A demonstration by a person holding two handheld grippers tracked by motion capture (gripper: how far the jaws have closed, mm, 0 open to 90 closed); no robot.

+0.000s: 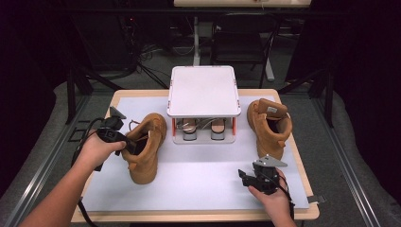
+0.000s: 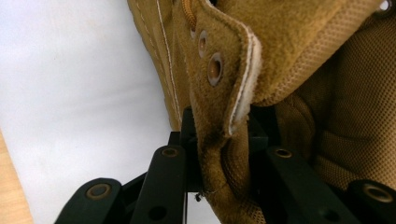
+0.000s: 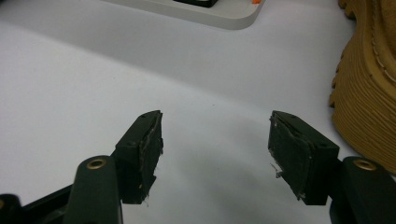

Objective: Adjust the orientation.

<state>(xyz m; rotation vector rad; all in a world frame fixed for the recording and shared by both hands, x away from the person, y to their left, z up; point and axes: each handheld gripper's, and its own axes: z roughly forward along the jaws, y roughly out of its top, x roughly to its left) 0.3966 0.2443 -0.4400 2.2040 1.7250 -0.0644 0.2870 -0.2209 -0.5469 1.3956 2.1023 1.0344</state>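
A tan suede boot (image 1: 146,146) lies on the white mat (image 1: 203,175) at the left, its toe toward me. My left gripper (image 1: 130,145) is shut on the eyelet flap of the boot's collar; in the left gripper view the flap (image 2: 224,70) runs down between the black jaws of my left gripper (image 2: 219,140). A second tan boot (image 1: 269,125) stands at the right, and its ribbed sole (image 3: 369,107) shows in the right gripper view. Near the front right, my right gripper (image 1: 246,178) hangs open over the mat, nothing between the pads of my right gripper (image 3: 215,144).
A white two-level shoe rack (image 1: 202,90) stands at the back middle with a pair of shoes (image 1: 203,127) on its lower shelf; its base (image 3: 219,14) lies ahead of the right gripper. The wooden table edge (image 1: 302,156) borders the mat.
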